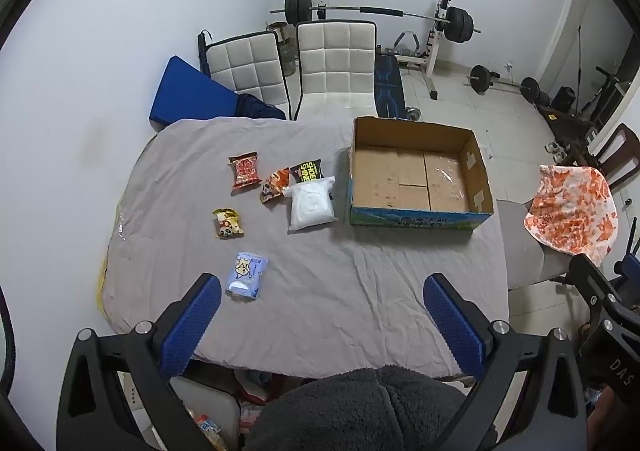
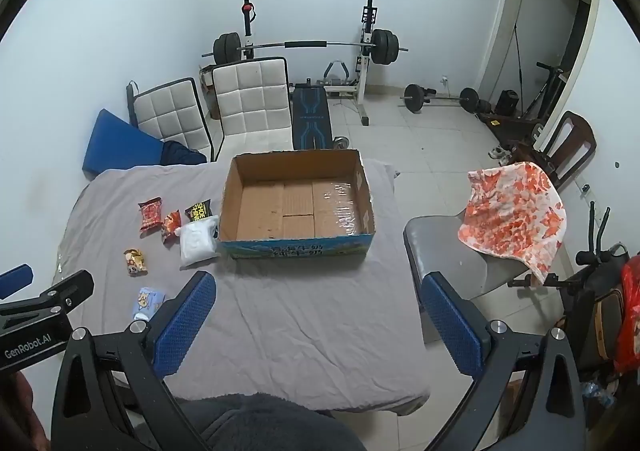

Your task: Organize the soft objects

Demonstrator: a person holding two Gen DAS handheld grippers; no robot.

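Note:
Several soft packets lie on the grey-covered table: a red packet, an orange-red packet, a black-yellow packet, a white pouch, a yellow packet and a light blue tissue pack. An empty cardboard box stands to their right; it also shows in the right wrist view. My left gripper is open and empty above the table's near edge. My right gripper is open and empty, further right.
Two white chairs and a blue pad stand behind the table. A grey chair with an orange-white towel is at the table's right. A weight bench and barbells fill the back of the room.

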